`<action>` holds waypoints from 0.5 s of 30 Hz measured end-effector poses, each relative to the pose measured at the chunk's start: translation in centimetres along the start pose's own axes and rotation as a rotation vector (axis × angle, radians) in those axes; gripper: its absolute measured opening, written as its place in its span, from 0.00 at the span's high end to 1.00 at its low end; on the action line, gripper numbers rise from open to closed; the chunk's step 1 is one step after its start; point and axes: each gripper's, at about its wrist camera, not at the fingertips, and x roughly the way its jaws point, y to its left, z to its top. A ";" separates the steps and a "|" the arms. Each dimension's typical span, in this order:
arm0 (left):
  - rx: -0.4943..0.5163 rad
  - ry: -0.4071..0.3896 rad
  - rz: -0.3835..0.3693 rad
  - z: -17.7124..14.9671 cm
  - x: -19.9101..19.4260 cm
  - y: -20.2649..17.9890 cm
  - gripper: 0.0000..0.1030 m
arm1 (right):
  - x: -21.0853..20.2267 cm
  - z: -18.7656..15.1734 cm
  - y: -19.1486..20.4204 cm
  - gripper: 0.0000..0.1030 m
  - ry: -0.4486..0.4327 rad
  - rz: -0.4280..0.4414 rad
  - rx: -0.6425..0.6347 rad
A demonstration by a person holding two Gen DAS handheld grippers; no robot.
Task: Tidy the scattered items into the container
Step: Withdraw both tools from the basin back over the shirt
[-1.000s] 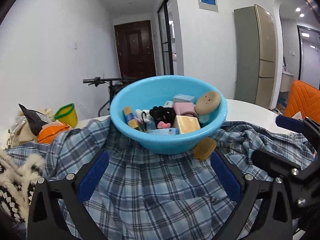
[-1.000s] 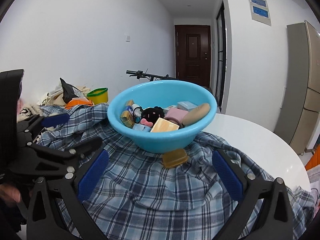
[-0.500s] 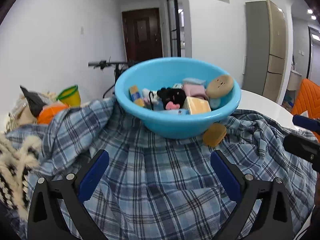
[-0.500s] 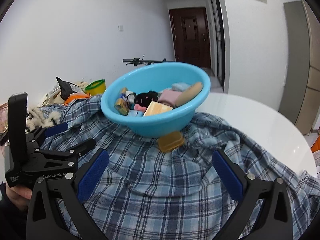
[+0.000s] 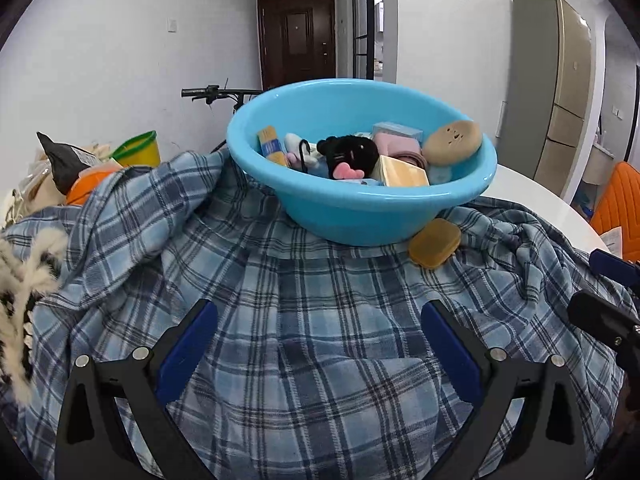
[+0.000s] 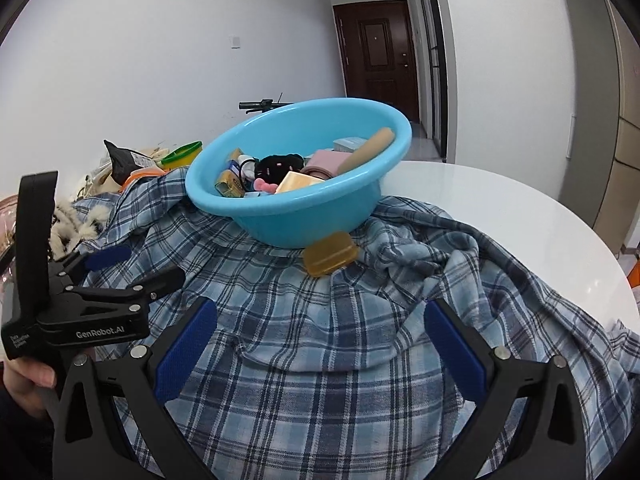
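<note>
Nearest us, the left gripper (image 5: 318, 340) has its fingers spread wide over the plaid shirt (image 5: 320, 340), holding nothing. Our right gripper (image 6: 320, 344) is likewise spread wide and holds nothing above the same cloth. At 12 o'clock, farther on, an amber soap bar (image 5: 435, 242) lies on the shirt, touching the base of the blue basin (image 5: 360, 216). The basin sits on the bunched shirt and holds small boxes, a black plush toy (image 5: 348, 154) and a round tan cushion (image 5: 452, 142) leaning on its rim. At 10 o'clock, beyond the shirt, a yellow cup (image 5: 138, 150). At 2 o'clock, the white table (image 6: 500, 204).
</note>
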 end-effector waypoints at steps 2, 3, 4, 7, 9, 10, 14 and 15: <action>0.019 0.027 -0.018 0.0 0.4 -0.2 0.00 | 0.0 0.0 -0.1 0.00 0.013 -0.011 -0.009; 0.030 0.037 -0.028 0.0 0.5 -0.2 0.00 | 0.0 0.1 0.0 0.00 0.024 -0.012 -0.027; 0.036 0.038 -0.030 0.0 0.4 -0.1 0.00 | 0.0 0.1 0.0 0.00 0.043 -0.009 -0.052; 0.034 0.007 0.008 0.1 0.1 0.3 0.00 | 0.3 0.5 0.2 0.00 0.108 0.001 -0.118; 0.010 0.004 0.019 0.1 0.2 0.7 0.00 | 0.1 0.7 0.1 0.00 0.110 -0.002 -0.123; -0.009 0.014 0.006 0.0 0.3 0.9 0.00 | 0.0 0.7 0.1 0.00 0.104 -0.004 -0.120; -0.043 0.062 -0.055 -0.2 0.8 1.1 0.00 | 0.1 -0.1 0.2 0.00 0.098 0.011 -0.090; -0.034 0.064 -0.054 -0.2 0.8 0.9 0.00 | 0.3 -0.4 0.2 0.00 0.104 0.015 -0.081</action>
